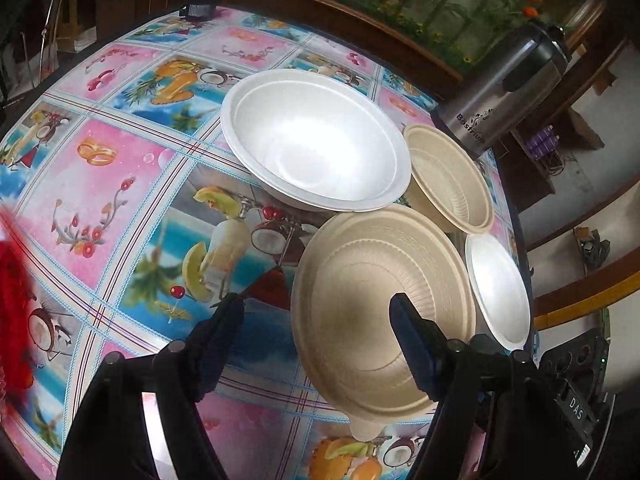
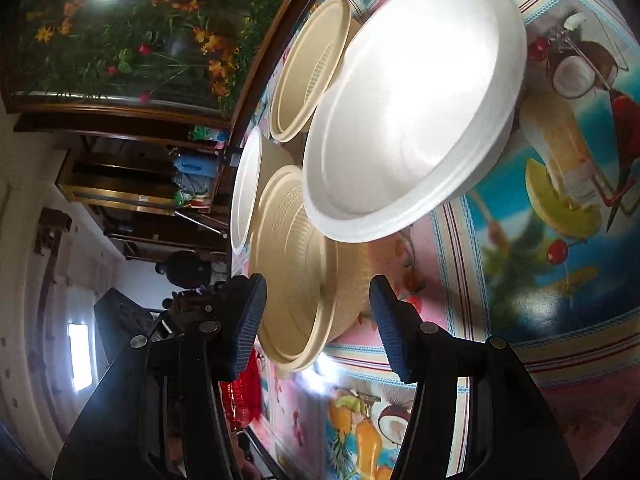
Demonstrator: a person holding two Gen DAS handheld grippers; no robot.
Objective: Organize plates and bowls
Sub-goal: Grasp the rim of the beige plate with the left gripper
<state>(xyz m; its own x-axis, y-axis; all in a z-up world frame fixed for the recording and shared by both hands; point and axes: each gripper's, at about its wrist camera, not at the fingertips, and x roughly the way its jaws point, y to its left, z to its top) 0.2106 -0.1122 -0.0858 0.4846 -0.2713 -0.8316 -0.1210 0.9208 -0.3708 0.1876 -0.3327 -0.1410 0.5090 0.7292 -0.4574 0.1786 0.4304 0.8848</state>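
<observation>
The left gripper (image 1: 318,312) reaches forward and down over the table (image 1: 120,184), which is covered in a fruit-and-cocktail patterned oilcloth. Its jaws stand wide apart and hold nothing. One finger (image 1: 218,340) hangs over the bare cloth; the other sits over the inside of the large tan bowl (image 1: 360,280), so the bowl's near-left rim lies between them. Whether a pad touches the bowl cannot be told.

The right gripper (image 2: 318,320) is rolled on its side, so the table (image 2: 540,280) runs up the right of its view. Its jaws are also spread wide and empty, straddling the rim and wall of the large tan bowl (image 2: 296,264) without a visible grip.

Just beyond the tan bowl in the left view, touching or overlapping its far rim, sits the large white bowl (image 1: 316,140). To the right, a smaller tan bowl (image 1: 452,176) sits just beside both, and a small white bowl (image 1: 500,288) stands at the table's right edge, next to the large tan one. In the right view the large white bowl (image 2: 412,100) overhangs the tan one, with the smaller tan bowl (image 2: 308,68) and small white bowl (image 2: 244,192) beside them.

Farther back stands a steel thermos (image 1: 508,88), near the smaller tan bowl; a dark small appliance (image 1: 200,6) sits at the table's far edge. Something red (image 1: 14,292) blurs the near left.
</observation>
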